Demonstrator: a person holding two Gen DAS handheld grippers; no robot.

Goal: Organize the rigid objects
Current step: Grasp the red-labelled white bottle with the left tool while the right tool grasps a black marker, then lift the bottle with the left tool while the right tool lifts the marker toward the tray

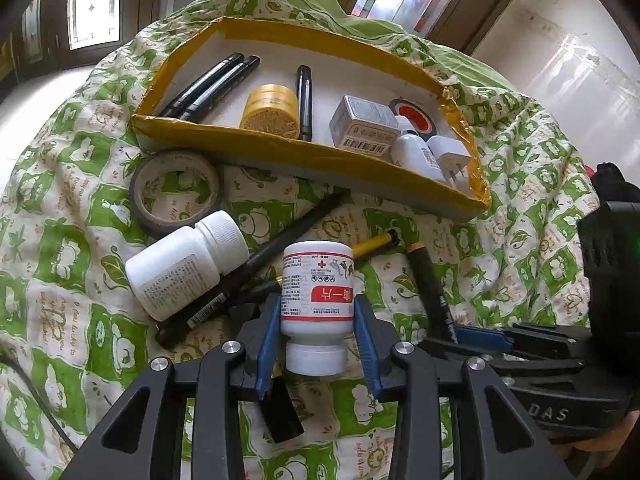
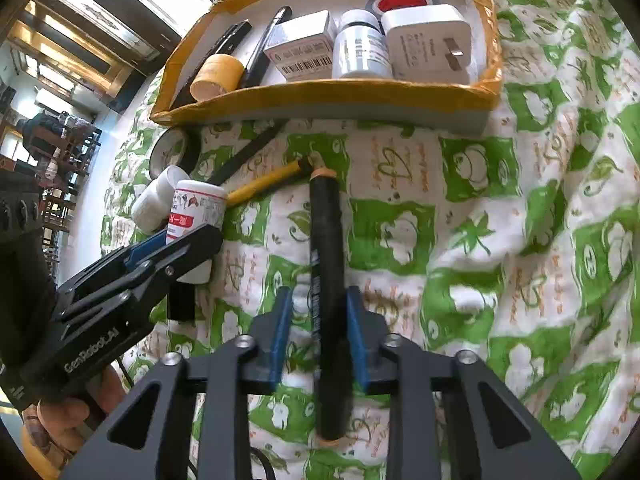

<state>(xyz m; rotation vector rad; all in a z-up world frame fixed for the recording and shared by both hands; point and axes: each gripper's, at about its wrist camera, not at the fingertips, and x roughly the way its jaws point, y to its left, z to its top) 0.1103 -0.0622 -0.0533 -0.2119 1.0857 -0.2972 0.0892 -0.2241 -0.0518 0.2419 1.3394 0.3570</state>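
1. Nearest your left lens, the left gripper (image 1: 318, 316) pinches the white plastic bottle with the red-and-white label (image 1: 318, 292); both blue pads press its sides. Its cap points toward you, so the print reads upside down: a red cross and a red band with white characters I cannot make out.
2. Your right gripper (image 2: 320, 332) stands slightly spread around the long black marker pen with tan ends (image 2: 326, 280). There are gaps on both sides and the pads are not pressing, so the pen seems to lie on the green-and-white patterned cloth (image 2: 500, 240) rather than being held. Its white side lettering is too blurred to read.
3. Take the yellow-taped cardboard tray (image 1: 280, 148) as landmark. Inside it lie black pens, a yellow tape roll, a small grey carton with a barcode (image 1: 366, 130), a white bottle, a white plug adapter (image 2: 430, 42) and a red-centred black roll. These look already sorted.
4. In front of the tray, still on the cloth, wait a grey tape roll (image 1: 176, 188), a plain white pill bottle (image 1: 186, 264), another black pen and a yellow-handled tool (image 2: 266, 184).
5. "GenRobot.AI" shows on the left gripper's body in the right view.
6. Judging by the grip, the labelled bottle goes into the tray next.
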